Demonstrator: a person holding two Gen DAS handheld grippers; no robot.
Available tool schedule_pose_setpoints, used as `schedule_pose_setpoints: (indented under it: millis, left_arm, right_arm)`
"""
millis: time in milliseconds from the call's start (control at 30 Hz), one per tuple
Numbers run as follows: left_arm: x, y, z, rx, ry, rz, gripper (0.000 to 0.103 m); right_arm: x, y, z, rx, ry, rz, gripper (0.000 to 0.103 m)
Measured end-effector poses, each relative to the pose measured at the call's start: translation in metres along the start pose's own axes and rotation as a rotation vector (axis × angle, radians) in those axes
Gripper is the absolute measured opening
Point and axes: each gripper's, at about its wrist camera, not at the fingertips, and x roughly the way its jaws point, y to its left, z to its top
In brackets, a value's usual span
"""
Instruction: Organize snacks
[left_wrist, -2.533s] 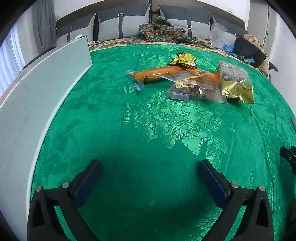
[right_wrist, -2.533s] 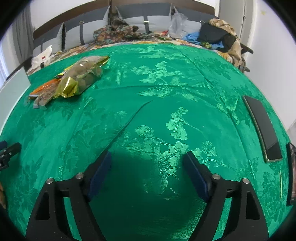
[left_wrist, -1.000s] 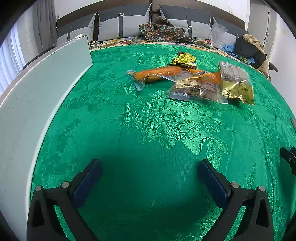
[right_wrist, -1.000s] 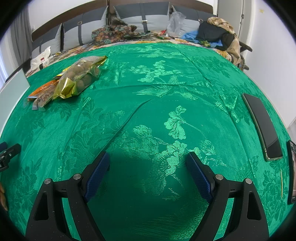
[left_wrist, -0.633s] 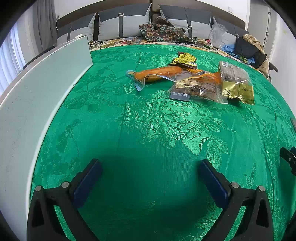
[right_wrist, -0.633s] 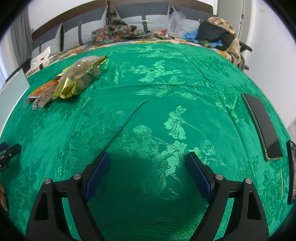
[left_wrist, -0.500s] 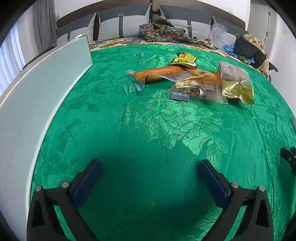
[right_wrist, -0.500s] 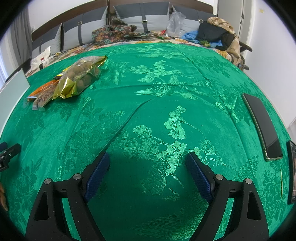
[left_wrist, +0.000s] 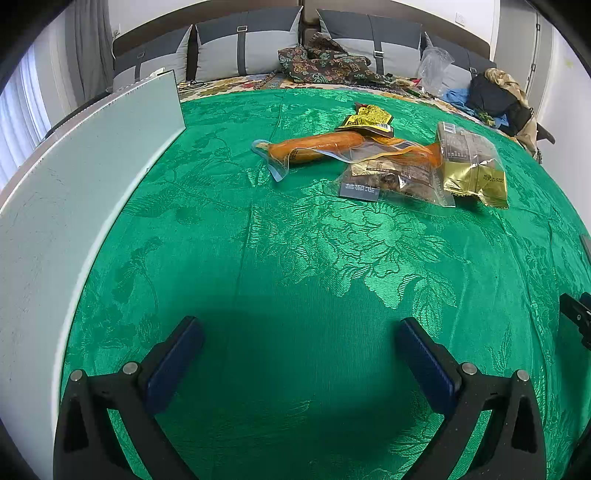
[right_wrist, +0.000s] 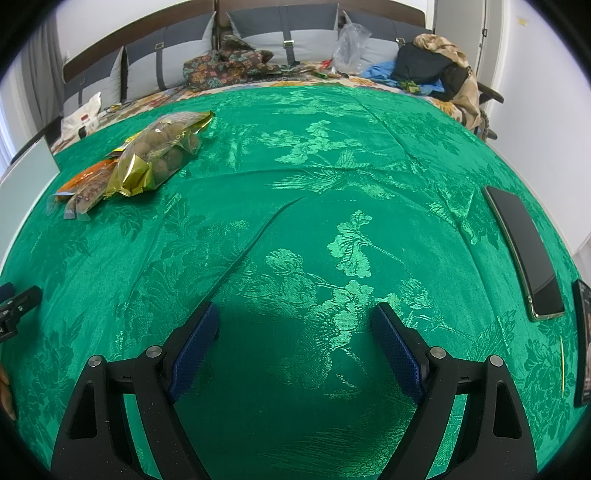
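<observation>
Left gripper (left_wrist: 297, 341): fingers spread wide, grasping nothing, low over bare green cloth at the near edge of the table.
Right gripper (right_wrist: 294, 330): fingers likewise released and empty, above a woven flower pattern in the cloth.
Tablecloth (left_wrist: 303, 258): green damask with floral pattern, covering the whole table; a crease runs diagonally in the right wrist view.
Snack pile: clustered at the far side of the table, right of centre in the left wrist view, far left in the right wrist view, well apart from both grippers.
Orange sausage pack (left_wrist: 314, 147): clear vacuum pouch, lying lengthwise at the left of the pile.
Yellow packet (left_wrist: 369, 118): small, at the far end of the pile, touching the sausage pack.
Dark snack bag (left_wrist: 391, 181): clear bag with a grey label, nearest of the pile, overlapping the orange pack.
Gold bag (left_wrist: 469, 162): clear-and-gold bag of round brown pieces, at the right end of the pile, beside the dark snack bag.
White panel (left_wrist: 74, 177): upright along the left edge of the table.
Phone (right_wrist: 524, 251): dark, flat on the cloth at the right edge.
Sofa (left_wrist: 247, 48): grey cushions beyond the table, strewn with clothes and bags.
</observation>
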Motion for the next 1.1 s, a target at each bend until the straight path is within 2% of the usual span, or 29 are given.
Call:
schedule_pose_setpoints:
  millis: [467, 567, 633, 667, 800, 833, 933, 1033, 1100]
  left_arm:
    - [0.000, 0.000, 0.000, 0.005, 0.001, -0.002, 0.103]
    - [0.004, -0.001, 0.009, 0.059, 0.078, -0.037, 0.103]
    - [0.010, 0.002, 0.027, 0.087, 0.133, -0.057, 0.102]
    - [0.010, 0.003, 0.037, 0.092, 0.131, -0.061, 0.101]
    - [0.006, 0.002, 0.098, 0.157, 0.054, -0.051, 0.100]
    - [0.011, 0.000, 0.110, 0.180, 0.062, -0.057, 0.100]
    - [0.041, -0.017, 0.147, 0.313, 0.116, -0.023, 0.094]
    - [0.073, -0.032, 0.166, 0.431, 0.163, -0.010, 0.093]
    - [0.088, -0.036, 0.174, 0.449, 0.177, -0.010, 0.095]
  right_arm:
    - [0.000, 0.000, 0.000, 0.000, 0.000, 0.000, 0.087]
    - [0.000, 0.000, 0.000, 0.000, 0.000, 0.000, 0.087]
    - [0.000, 0.000, 0.000, 0.000, 0.000, 0.000, 0.087]
    - [0.000, 0.000, 0.000, 0.000, 0.000, 0.000, 0.087]
    - [0.000, 0.000, 0.000, 0.000, 0.000, 0.000, 0.087]
    - [0.000, 0.000, 0.000, 0.000, 0.000, 0.000, 0.087]
    - [0.000, 0.000, 0.000, 0.000, 0.000, -0.001, 0.087]
    - [0.000, 0.000, 0.000, 0.000, 0.000, -0.001, 0.087]
    - [0.000, 0.000, 0.000, 0.000, 0.000, -0.001, 0.087]
